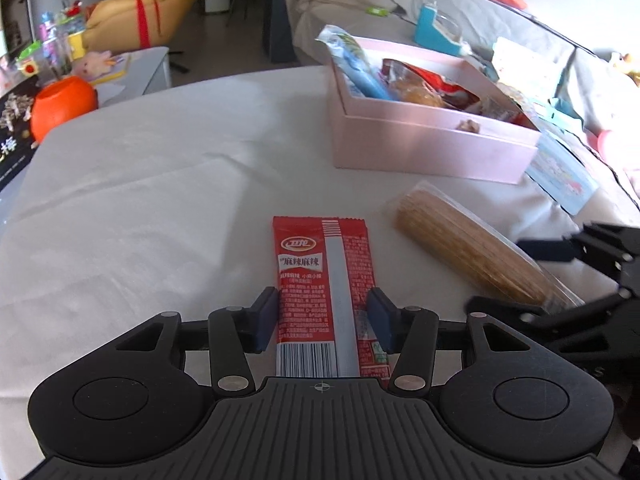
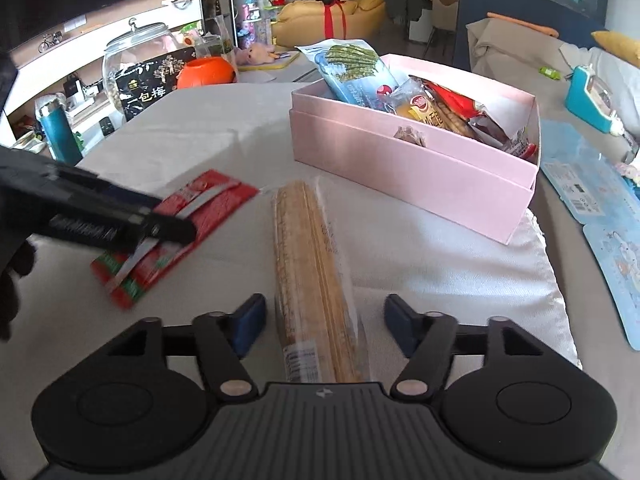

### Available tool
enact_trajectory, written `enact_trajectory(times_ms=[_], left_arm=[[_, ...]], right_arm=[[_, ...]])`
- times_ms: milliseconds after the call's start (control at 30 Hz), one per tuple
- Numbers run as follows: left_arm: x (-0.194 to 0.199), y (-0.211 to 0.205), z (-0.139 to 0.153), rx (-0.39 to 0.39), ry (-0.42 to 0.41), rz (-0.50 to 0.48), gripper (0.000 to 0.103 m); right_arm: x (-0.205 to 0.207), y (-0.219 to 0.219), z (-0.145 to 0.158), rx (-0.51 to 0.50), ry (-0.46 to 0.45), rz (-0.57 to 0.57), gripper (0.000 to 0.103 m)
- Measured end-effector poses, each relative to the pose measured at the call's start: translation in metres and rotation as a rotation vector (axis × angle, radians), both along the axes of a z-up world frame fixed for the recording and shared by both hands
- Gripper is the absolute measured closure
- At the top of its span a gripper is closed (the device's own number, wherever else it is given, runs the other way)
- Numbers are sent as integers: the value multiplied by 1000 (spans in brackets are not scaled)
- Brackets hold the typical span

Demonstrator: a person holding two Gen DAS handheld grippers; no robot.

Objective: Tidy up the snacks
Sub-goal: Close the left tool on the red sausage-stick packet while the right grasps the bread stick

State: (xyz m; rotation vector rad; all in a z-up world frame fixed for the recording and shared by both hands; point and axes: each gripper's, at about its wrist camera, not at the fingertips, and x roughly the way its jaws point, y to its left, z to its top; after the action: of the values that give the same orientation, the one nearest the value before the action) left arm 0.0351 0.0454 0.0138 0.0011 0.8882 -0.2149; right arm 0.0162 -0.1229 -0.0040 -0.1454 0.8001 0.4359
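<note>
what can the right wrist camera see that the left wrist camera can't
Only the right wrist view: a glass jar, a teal bottle, and its open right gripper straddling the biscuit pack.
Only the left wrist view: the left gripper astride the red snack packet.
Both: the pink box.

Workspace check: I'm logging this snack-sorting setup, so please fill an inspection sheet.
Surface: table under a white cloth, creased.
Job's things: red packet flat between the left claw's pads; biscuit pack flat between the right claw's pads; pink box part filled with snacks.
Clutter: blue sheets right of the box; orange pot off the far corner.
Claws: left claw pads about touching the packet, grip unclear; right claw open, pads clear of the pack.
Cables: nothing seen.
Surroundings: living room, yellow sofa, glass jar.
</note>
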Motion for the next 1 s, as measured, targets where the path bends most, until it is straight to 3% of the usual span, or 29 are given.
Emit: enact_trajectory(times_ms=[100,200,267,333,467,533,567,733,867,1000], left_arm=[[-1,-1,-2,2,-10,3,47],[1,-2,-1,2,-12,3,46],[0,-2,-1,1,-16,2,46],[-1,-1,-2,-4,-18,2,46],[-2,2,-2,-12,-21,4,46],[-2,2,-2,-13,-20,4,46],[-1,2,-2,-13,-19,3,46],[-1,-1,-2,-9,-20,1,42],[-2,-2,-3,-3,-27,-2,41],[-3,-2,-4,-1,-30,-4,41]], right_arm=[[6,2,-2,4,-2,-8,21],[12,3,0,8,13,-23,23],[15,2,4,12,17,-26,42],[17,1,11,24,34,-1,68],[14,-3,28,40,-2,17,77],[12,-9,40,71,-22,15,93],[11,-12,45,82,-32,9,95],[7,-27,63,105,-83,-9,95],[10,-21,52,82,-51,6,93],[15,-10,29,69,14,13,63]])
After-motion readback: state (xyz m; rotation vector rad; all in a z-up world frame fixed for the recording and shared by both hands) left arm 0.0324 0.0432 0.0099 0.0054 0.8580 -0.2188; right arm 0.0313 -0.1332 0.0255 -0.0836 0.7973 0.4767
